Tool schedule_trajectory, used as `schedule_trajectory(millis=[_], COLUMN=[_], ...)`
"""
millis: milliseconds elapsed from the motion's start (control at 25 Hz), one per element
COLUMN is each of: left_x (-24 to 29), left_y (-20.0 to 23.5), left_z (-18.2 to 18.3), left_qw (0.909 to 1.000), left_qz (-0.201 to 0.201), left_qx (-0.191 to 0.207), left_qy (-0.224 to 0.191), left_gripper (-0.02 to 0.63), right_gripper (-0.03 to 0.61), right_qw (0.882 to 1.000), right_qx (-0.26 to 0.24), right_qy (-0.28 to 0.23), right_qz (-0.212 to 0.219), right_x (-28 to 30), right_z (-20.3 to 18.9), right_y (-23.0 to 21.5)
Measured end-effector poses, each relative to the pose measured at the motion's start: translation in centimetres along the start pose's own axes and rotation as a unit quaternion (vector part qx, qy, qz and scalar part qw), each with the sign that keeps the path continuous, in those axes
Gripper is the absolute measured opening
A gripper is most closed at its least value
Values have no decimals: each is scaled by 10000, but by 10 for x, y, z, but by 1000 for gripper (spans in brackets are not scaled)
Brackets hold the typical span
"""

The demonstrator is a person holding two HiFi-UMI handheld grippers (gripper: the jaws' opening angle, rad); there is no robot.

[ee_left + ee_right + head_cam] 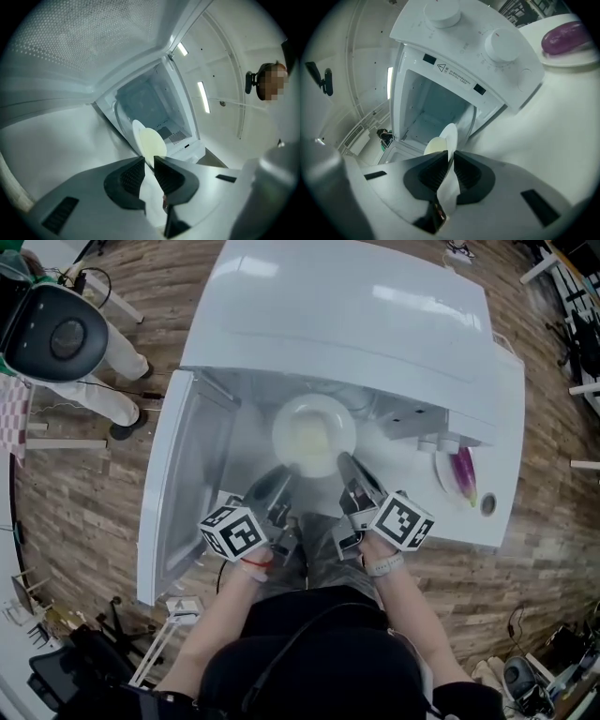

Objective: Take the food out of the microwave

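A white plate [314,432] carrying pale yellow food [309,439] hangs at the mouth of the white microwave [347,315], whose door [183,484] stands open to the left. My left gripper [281,480] is shut on the plate's near left rim. My right gripper [345,463] is shut on its near right rim. In the left gripper view the plate [149,142] runs edge-on between the pads of the left gripper [149,163]. The right gripper view shows the plate's rim [450,136] clamped the same way in the right gripper [450,161].
A second plate with a purple eggplant [464,474] sits on the white counter [506,409] right of the microwave, also in the right gripper view [566,36]. The control knobs [502,44] are on the microwave's right. A person in white trousers [103,371] stands on the wooden floor at the left.
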State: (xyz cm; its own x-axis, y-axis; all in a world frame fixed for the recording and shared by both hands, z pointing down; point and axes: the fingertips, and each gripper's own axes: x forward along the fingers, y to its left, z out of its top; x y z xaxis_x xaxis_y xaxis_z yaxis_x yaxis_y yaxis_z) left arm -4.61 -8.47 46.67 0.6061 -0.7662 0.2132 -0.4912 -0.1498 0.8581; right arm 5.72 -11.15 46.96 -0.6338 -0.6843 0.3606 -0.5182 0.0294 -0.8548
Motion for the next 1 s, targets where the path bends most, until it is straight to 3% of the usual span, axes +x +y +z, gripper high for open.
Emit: schedule_trajectory(millis=[1000], left_x=[-49], left_y=[0], left_z=[-41], left_qw=[9987], left_qz=[-292], left_qx=[36], left_qy=[414], left_gripper=[57], right_gripper=[54], right_qw=[9992], right_qx=[32], right_qy=[-322], right_qz=[-243], right_x=[-46], right_z=[-56], right_y=[-1])
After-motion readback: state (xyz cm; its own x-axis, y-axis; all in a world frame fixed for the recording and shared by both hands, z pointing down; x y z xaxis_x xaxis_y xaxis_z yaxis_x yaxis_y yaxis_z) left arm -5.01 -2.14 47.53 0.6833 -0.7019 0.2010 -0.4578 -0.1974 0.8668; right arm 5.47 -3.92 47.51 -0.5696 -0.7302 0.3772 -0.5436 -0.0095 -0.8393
